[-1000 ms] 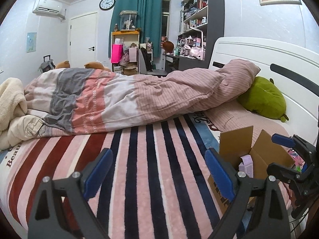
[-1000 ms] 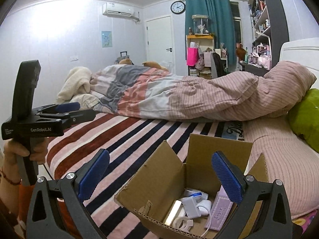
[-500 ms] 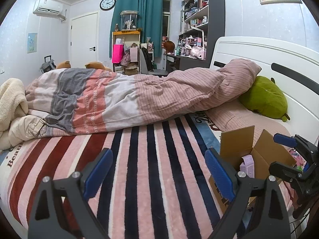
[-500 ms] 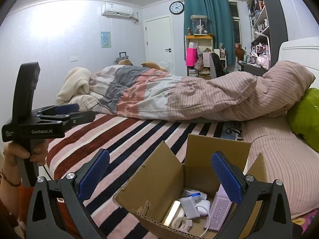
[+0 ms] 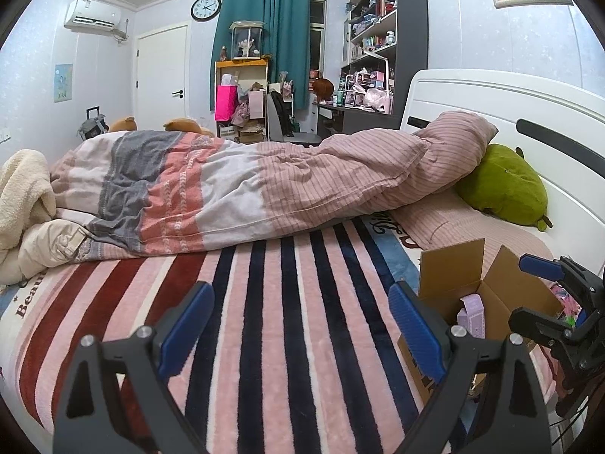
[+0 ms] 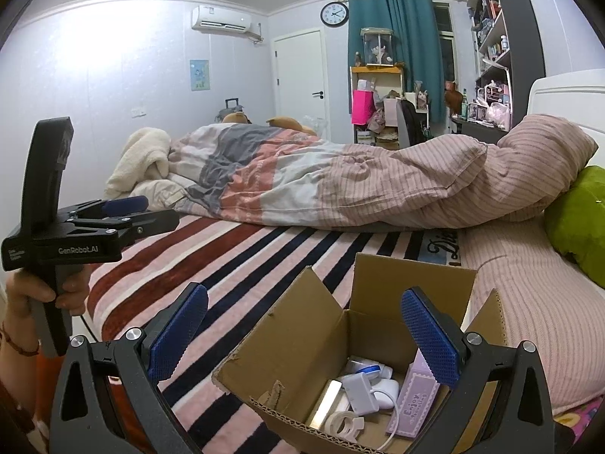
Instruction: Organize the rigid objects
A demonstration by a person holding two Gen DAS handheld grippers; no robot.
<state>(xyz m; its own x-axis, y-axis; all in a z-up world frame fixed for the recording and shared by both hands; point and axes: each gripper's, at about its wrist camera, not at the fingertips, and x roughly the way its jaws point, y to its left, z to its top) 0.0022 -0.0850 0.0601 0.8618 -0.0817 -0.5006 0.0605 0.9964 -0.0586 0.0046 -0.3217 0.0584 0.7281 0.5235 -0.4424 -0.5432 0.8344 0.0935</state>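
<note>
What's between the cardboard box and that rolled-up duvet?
Only bare striped blanket separates the cardboard box from the duvet; the right wrist view shows it.

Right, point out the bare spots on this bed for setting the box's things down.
The striped blanket is bare between the rumpled duvet and the near bed edge, left of the cardboard box. Beyond the box, a strip of pink sheet below the green plush is free. The box itself is crowded.

The left gripper (image 5: 300, 325) hangs over the striped blanket (image 5: 272, 302) with its jaws wide apart and nothing between them. At the right edge of the bed stands an open cardboard box (image 5: 452, 268), with the right gripper (image 5: 544, 291) just beside it.
</note>
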